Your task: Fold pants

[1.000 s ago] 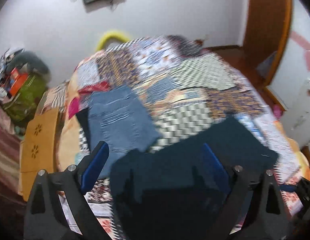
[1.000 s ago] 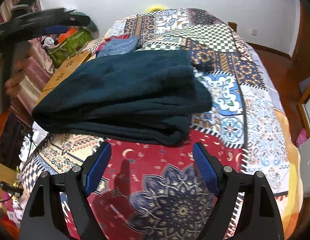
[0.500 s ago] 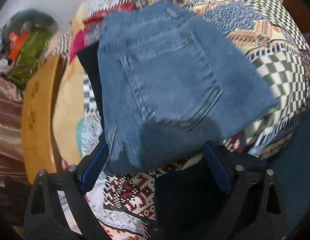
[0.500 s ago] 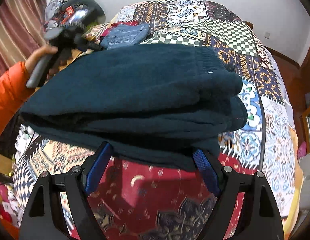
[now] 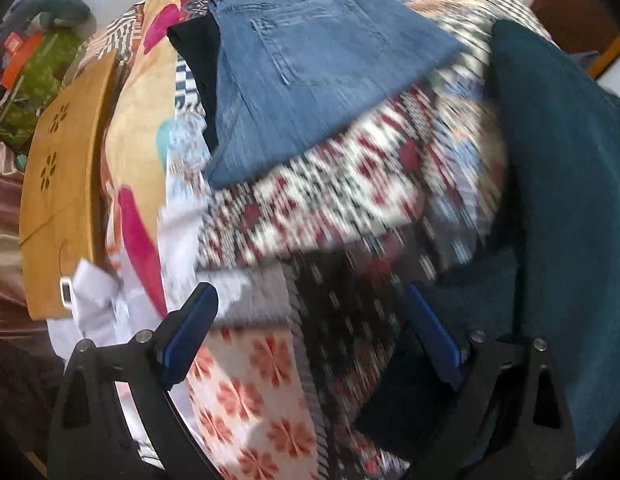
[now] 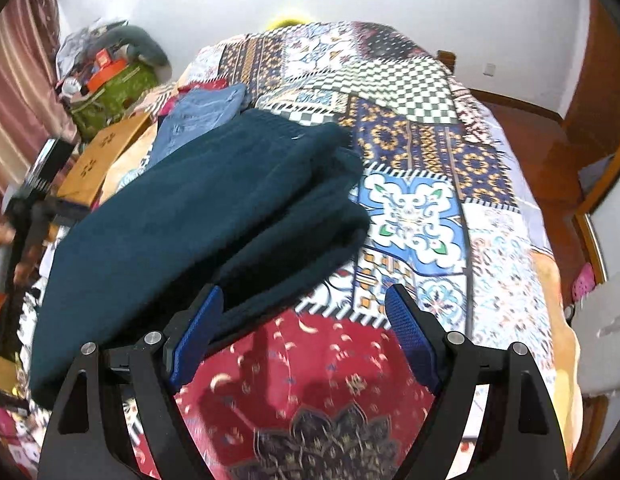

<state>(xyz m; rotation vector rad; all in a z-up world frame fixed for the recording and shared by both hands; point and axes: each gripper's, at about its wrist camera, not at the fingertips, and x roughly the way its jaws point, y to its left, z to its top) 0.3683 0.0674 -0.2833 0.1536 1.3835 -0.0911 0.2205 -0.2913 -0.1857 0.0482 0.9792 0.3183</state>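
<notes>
Dark teal pants [image 6: 197,216] lie folded in a thick stack on the patchwork bedspread [image 6: 414,208]. My right gripper [image 6: 305,336] is open over the red patch at the stack's near right corner; its left pad [image 6: 195,336] sits against the stack's edge, nothing between the jaws. In the left wrist view the same teal pants [image 5: 562,184] fill the right side. My left gripper [image 5: 314,336] is open, pointing steeply down at the bedspread [image 5: 334,200] beside them, holding nothing. Folded blue jeans [image 5: 310,64] lie beyond it, on a black garment [image 5: 197,60].
A wooden board [image 5: 57,184] with flower cut-outs runs along the bed's left side, and a pile of bags [image 6: 109,76] sits past it in the corner. The person's hand holding the left gripper [image 6: 25,216] shows at the left edge. Wooden floor [image 6: 550,152] lies to the right.
The left gripper swung down and toward the bed's left edge; the jeans moved to the top of its view and the teal pants to its right. The right gripper shifted slightly right along the stack.
</notes>
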